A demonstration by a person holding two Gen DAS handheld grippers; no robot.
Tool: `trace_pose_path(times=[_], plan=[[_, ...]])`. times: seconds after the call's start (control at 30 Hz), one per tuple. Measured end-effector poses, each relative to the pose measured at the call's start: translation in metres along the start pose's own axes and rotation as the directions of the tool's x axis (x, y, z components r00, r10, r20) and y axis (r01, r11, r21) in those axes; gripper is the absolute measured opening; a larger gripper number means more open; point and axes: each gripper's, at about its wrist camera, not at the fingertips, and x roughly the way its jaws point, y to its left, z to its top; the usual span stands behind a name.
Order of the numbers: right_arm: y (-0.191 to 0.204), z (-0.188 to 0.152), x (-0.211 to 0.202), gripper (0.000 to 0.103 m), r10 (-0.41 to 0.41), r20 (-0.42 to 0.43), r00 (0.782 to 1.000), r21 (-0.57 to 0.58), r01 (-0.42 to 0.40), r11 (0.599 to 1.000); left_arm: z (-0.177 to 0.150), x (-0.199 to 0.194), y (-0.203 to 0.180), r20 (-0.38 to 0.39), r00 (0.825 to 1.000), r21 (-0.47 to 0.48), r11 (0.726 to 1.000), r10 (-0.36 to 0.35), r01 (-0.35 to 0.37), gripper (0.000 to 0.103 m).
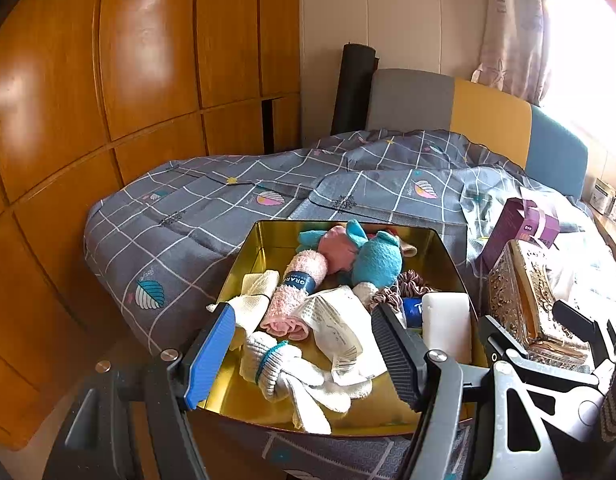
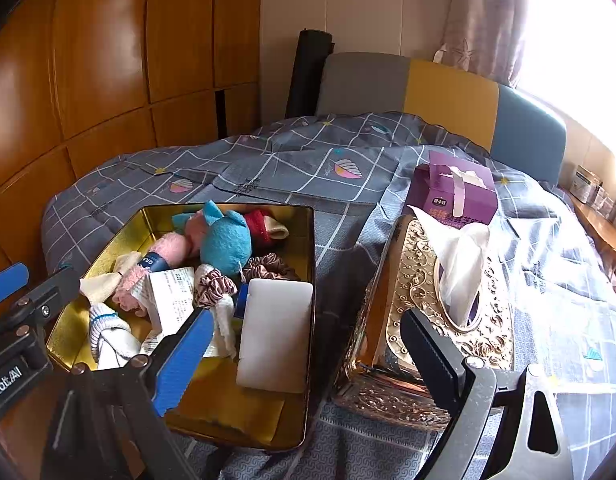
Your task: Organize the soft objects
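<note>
A gold tin box (image 1: 260, 240) (image 2: 120, 228) sits on the bed, full of soft things: a blue and pink plush toy (image 1: 372, 256) (image 2: 224, 240), a rolled pink towel (image 1: 296, 292) (image 2: 164, 256), white gloves (image 1: 284, 368) (image 2: 108, 336), scrunchies (image 1: 404, 288) (image 2: 268, 266), a white pad (image 1: 448, 324) (image 2: 274, 340) and a paper label (image 1: 336, 328). My left gripper (image 1: 308, 352) hangs open over the near end of the tin, nothing between its fingers. My right gripper (image 2: 312, 354) stands open between the tin and the ornate tissue box (image 2: 420, 320), holding nothing.
A purple tissue carton (image 2: 452, 192) (image 1: 520, 224) lies behind the gold ornate tissue box (image 1: 524, 300). The grey checked bedspread (image 1: 212, 208) stretches to a padded headboard (image 2: 448, 92). Wooden wardrobe doors (image 1: 108, 80) line the left; a window with a curtain is at the right.
</note>
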Motion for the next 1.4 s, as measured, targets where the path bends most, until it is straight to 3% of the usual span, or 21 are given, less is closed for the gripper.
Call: trace_pose_path(times=[1.4], plan=[[0.0028,-0.0026,0.0037,0.095,0.001,-0.013,1.000,-0.006,-0.001,1.000,0.0012,-0.0027,-0.0013,-0.001,1.000,-0.001,1.000,0.005,-0.005,0.072]])
